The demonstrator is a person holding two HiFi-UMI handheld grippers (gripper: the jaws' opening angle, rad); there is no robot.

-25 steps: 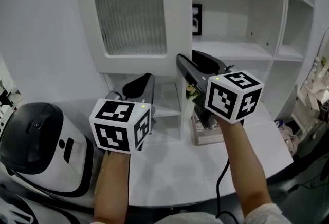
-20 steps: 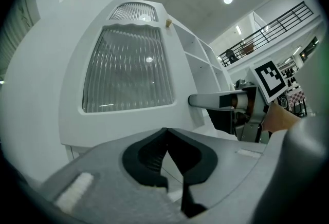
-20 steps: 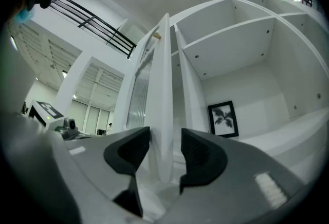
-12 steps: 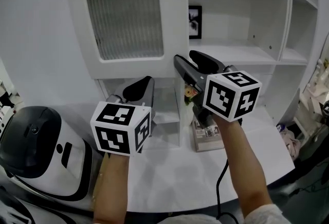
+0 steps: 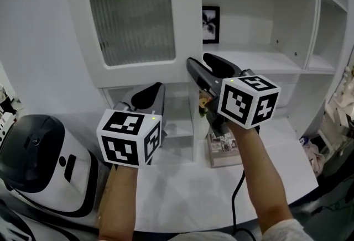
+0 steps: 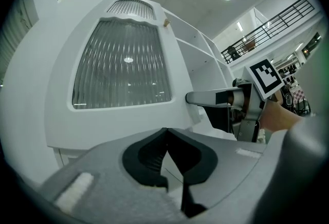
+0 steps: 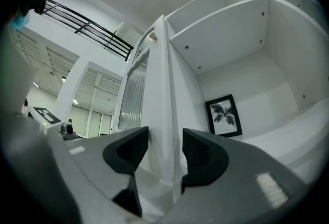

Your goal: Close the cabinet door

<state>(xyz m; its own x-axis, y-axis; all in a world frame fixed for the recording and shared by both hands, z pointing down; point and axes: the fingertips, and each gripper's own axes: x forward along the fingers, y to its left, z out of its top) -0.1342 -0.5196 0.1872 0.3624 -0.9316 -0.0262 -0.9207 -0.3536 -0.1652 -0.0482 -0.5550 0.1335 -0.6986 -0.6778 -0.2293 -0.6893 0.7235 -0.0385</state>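
right hand-held gripper (image 7: 165,148) opened astride cabinet door (image 7: 163,84)

Cabinet door (image 5: 188,24) edge between jaws of right claw (image 7: 165,152); picture (image 5: 210,24) on shelf (image 5: 260,58) behind.

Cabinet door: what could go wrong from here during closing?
The fingers of the right gripper have just been opening and straddle the edge of the cabinet door without pressing, so the door may slip out and swing freely. The shut left gripper sits near the door's lower edge and might catch it.
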